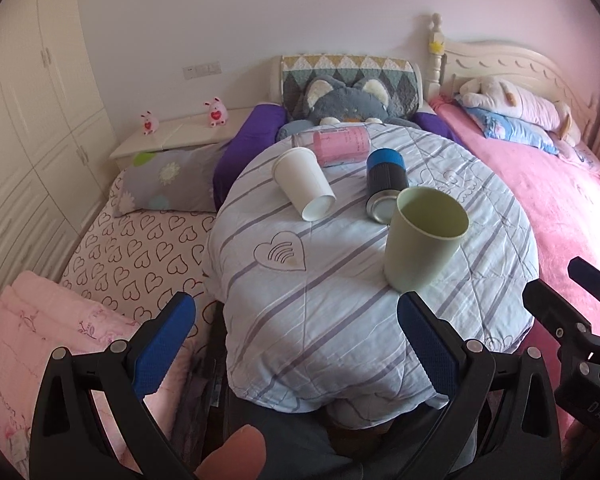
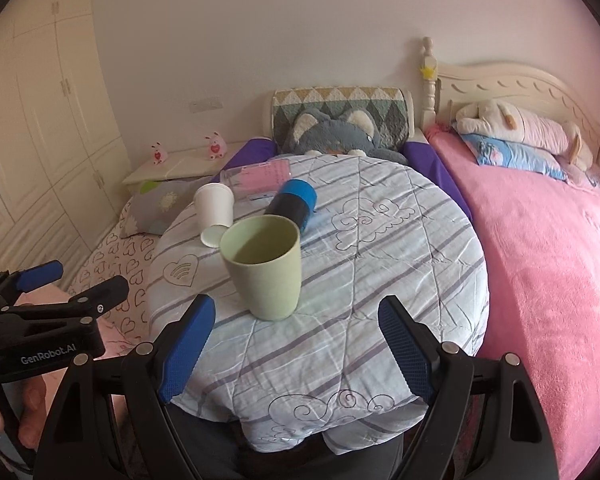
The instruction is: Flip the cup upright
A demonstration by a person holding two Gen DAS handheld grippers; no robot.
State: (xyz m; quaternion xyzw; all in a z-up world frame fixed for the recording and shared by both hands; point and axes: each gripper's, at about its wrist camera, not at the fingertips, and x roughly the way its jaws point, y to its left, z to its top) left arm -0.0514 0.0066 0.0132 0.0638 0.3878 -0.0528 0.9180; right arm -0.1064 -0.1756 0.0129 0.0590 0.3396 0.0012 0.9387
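A pale green cup (image 1: 422, 236) (image 2: 264, 266) stands upright, mouth up, on the striped quilt-covered round surface (image 1: 340, 320) (image 2: 360, 280). A white paper cup (image 1: 302, 184) (image 2: 215, 214) lies on its side behind it. A black and blue cylinder (image 1: 384, 184) (image 2: 294, 204) and a pink cup (image 1: 342, 144) (image 2: 260, 180) also lie on their sides. My left gripper (image 1: 296, 344) is open and empty, short of the green cup and left of it. My right gripper (image 2: 296, 344) is open and empty, just in front of the green cup.
A pink blanket bed (image 2: 540, 260) lies to the right with a plush toy (image 2: 520, 124). A grey plush cat (image 1: 348, 102) sits behind the surface. A heart-print mattress (image 1: 140, 248) and a grey pillow (image 1: 168, 180) lie to the left, by a nightstand (image 1: 180, 136).
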